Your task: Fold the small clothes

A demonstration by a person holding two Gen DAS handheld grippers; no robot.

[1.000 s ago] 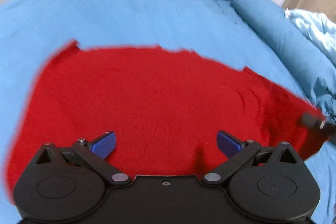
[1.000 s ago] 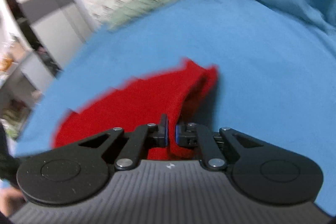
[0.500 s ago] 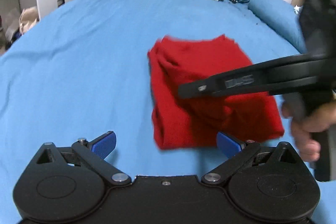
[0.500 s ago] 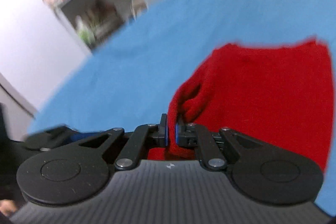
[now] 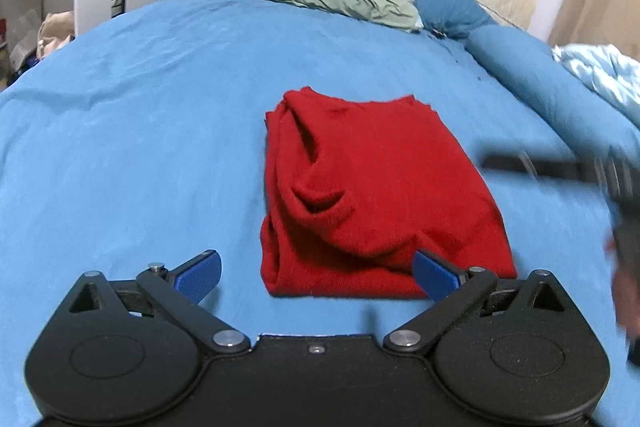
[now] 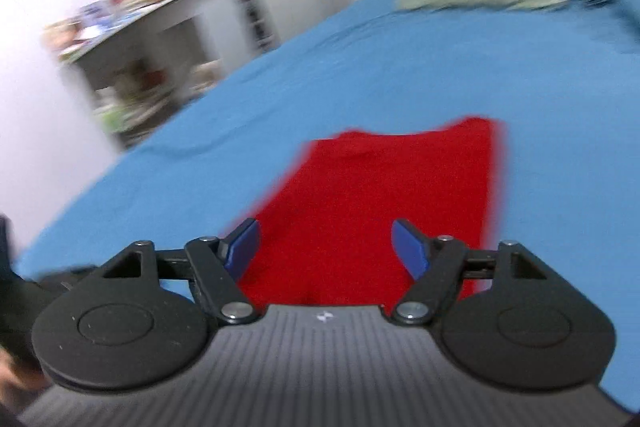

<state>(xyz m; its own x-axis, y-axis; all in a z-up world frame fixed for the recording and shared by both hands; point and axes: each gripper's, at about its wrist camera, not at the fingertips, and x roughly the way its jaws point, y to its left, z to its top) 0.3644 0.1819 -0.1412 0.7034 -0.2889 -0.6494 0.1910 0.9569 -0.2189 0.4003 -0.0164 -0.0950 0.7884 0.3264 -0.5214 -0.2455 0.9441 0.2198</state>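
The left gripper [image 5: 316, 271] is wide apart and grasps nothing. The folded red garment [image 5: 372, 195] lies on the blue bed [image 5: 140, 131], just ahead. The right gripper [image 6: 325, 247] is opening above the garment, its pads free.

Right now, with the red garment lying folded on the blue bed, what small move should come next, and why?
Probably smooth the left edge of the red garment: it lies bunched with a deep crease. The left gripper is open and close to it, holding nothing; the right gripper is opening, cloth beneath it.
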